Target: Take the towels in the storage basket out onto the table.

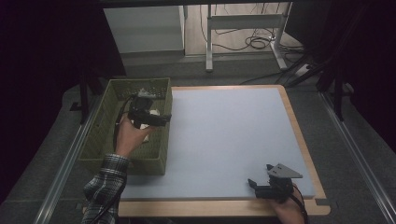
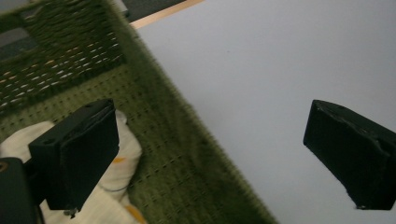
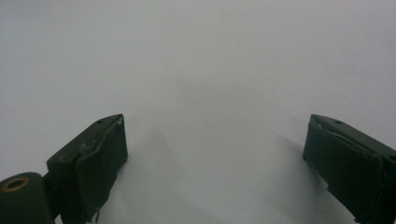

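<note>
Left gripper (image 2: 210, 158) hovering wide open and empty, straddling the right wall of the green basket (image 2: 187, 140); cream cloth (image 2: 116, 163) lying just beneath its left jaw. Right gripper (image 3: 215, 163) resting wide open, empty, over the grey mat (image 3: 210, 70).

Dim room, dark murky edges

The basket (image 2: 177, 154) is showing a rough, woven olive weave with a matt face. The cloth (image 2: 116, 186) inside is looking soft and cream. The worktop (image 1: 224, 135) is lying smooth and matt grey, edged in pale wood. Both grippers' jaws are appearing as matt black plastic.
</note>
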`<state>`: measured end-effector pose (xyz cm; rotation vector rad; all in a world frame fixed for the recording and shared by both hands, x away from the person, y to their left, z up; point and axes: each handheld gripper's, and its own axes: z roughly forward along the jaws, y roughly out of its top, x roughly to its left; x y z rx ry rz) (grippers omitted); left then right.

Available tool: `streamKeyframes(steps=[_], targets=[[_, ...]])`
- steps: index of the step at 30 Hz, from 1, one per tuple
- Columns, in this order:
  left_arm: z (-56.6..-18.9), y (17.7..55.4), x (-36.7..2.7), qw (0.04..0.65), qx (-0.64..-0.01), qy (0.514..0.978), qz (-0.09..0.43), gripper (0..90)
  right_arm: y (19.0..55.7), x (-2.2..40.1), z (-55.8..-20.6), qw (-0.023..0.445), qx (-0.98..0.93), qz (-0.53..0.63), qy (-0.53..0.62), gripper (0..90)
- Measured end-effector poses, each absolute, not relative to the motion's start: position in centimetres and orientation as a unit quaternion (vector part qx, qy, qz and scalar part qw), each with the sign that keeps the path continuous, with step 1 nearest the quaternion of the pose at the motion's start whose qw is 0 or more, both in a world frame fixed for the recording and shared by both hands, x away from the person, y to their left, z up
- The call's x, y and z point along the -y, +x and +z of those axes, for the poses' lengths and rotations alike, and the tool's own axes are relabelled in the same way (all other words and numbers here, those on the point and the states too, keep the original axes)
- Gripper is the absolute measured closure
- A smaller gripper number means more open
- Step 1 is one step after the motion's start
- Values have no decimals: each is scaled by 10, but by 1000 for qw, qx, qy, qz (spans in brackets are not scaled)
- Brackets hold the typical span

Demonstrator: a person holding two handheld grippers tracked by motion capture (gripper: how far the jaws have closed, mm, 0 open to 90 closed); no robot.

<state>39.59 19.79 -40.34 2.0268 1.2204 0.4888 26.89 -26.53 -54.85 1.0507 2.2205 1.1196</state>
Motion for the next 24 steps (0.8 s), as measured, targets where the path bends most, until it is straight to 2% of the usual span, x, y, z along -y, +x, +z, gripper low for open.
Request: streamKeyframes(steps=[16,24], targets=[[-425,407,-268,338,-537,753,173,22,269,265,-548,219,-803,405,380,66],[-454,416,-287,276,-551,772,154,12,269,265,-548,219,-803,405,380,66]])
